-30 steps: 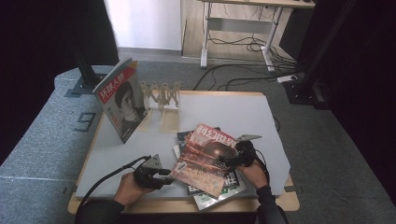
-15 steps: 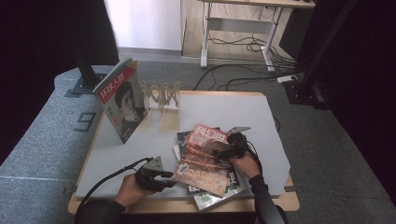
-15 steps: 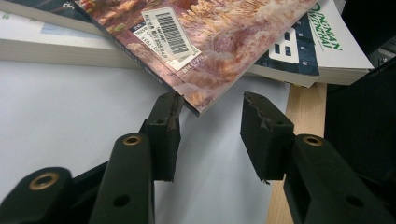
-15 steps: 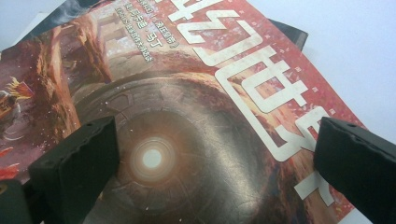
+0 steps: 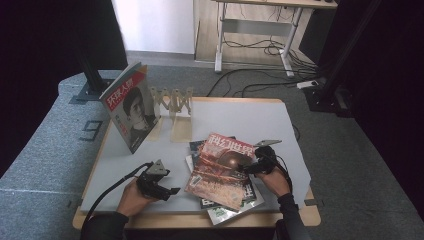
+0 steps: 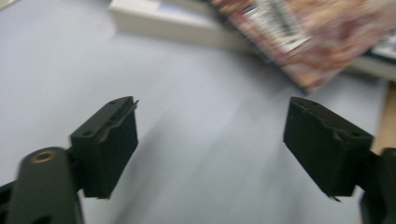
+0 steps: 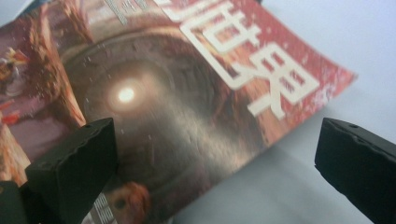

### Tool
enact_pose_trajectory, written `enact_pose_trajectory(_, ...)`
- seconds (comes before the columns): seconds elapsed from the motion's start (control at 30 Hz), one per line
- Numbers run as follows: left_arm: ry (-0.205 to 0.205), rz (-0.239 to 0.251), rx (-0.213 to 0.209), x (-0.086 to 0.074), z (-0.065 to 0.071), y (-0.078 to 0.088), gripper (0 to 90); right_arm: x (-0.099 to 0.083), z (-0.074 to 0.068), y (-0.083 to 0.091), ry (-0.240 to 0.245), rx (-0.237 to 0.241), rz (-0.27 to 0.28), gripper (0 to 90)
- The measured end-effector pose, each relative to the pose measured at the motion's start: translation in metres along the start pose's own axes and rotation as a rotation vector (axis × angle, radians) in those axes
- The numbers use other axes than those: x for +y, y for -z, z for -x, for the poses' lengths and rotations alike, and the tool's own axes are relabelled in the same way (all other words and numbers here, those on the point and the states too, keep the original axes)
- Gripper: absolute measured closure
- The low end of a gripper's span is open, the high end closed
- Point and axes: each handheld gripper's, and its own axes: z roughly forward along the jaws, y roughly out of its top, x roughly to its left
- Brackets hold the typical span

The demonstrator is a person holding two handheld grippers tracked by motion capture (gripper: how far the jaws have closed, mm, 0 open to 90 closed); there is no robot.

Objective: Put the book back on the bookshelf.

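A red magazine (image 5: 220,167) lies tilted on top of a loose pile of magazines (image 5: 227,212) at the table's front right. My left gripper (image 5: 172,191) lies low on the table just left of the pile's near corner. Its jaws have just been opening and in the left gripper view (image 6: 210,116) they stand wide with only bare table between them; the red magazine (image 6: 303,37) lies ahead. My right gripper (image 5: 246,167) is at the red cover's right edge. Seen in the right gripper view (image 7: 215,144), it is open, its jaws straddling that edge of the cover (image 7: 187,93) without pressing on it.
Another magazine (image 5: 131,112) with a face on its cover stands upright against a wooden folding rack (image 5: 172,100) at the back left. The grey table top (image 5: 240,117) has free room behind the pile. Cables trail from both grippers to the front edge.
My right gripper has shifted a little along the red magazine's right edge. The left gripper has stayed by the pile's near left corner.
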Motion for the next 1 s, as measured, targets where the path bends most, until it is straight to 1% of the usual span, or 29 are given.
enact_pose_trajectory(0.07,-0.010,-0.014,0.016,-0.002,-0.002,-0.003,13.1,-0.002,0.002,-0.001,-0.025,0.025,-0.001,0.0)
enact_pose_trajectory(0.1,-0.019,-0.022,0.034,-0.003,-0.001,-0.006,11.2,-0.003,0.003,-0.002,-0.037,0.036,-0.001,0.0)
enact_pose_trajectory(0.13,-0.039,-0.035,0.055,-0.005,-0.001,-0.009,8.5,-0.004,0.004,-0.002,-0.047,0.044,-0.001,0.0)
enact_pose_trajectory(0.17,-0.039,-0.032,0.066,-0.005,-0.001,-0.009,4.5,-0.004,0.004,-0.003,-0.058,0.053,-0.003,0.0)
enact_pose_trajectory(0.23,-0.040,-0.032,0.066,-0.005,-0.001,-0.010,2.4,-0.004,0.006,-0.004,-0.069,0.072,-0.005,0.0)
enact_pose_trajectory(0.27,-0.041,-0.032,0.062,-0.005,-0.001,-0.010,2.7,-0.005,0.006,-0.005,-0.081,0.086,-0.014,0.0)
enact_pose_trajectory(0.37,-0.030,-0.032,0.051,-0.005,-0.003,-0.010,3.0,-0.006,0.007,-0.008,-0.106,0.121,-0.017,0.0)
enact_pose_trajectory(0.53,-0.032,-0.028,0.050,-0.006,-0.003,-0.010,3.2,-0.007,0.011,-0.012,-0.139,0.167,-0.031,0.0)
enact_pose_trajectory(0.6,-0.031,-0.028,0.050,-0.006,-0.003,-0.010,3.3,-0.007,0.013,-0.012,-0.142,0.176,-0.033,0.0)
enact_pose_trajectory(0.7,-0.033,-0.029,0.050,-0.006,-0.003,-0.010,3.4,-0.005,0.012,-0.013,-0.147,0.173,-0.044,0.0)
enact_pose_trajectory(0.87,-0.035,-0.027,0.048,-0.006,-0.003,-0.010,3.9,-0.005,0.008,-0.011,-0.149,0.165,-0.062,0.1)
enact_pose_trajectory(0.97,-0.035,-0.026,0.048,-0.006,-0.003,-0.010,4.0,-0.005,0.007,-0.009,-0.160,0.168,-0.070,2.3)
enact_pose_trajectory(1.0,-0.036,-0.026,0.048,-0.006,-0.003,-0.010,4.2,-0.005,0.007,-0.009,-0.163,0.172,-0.075,4.4)
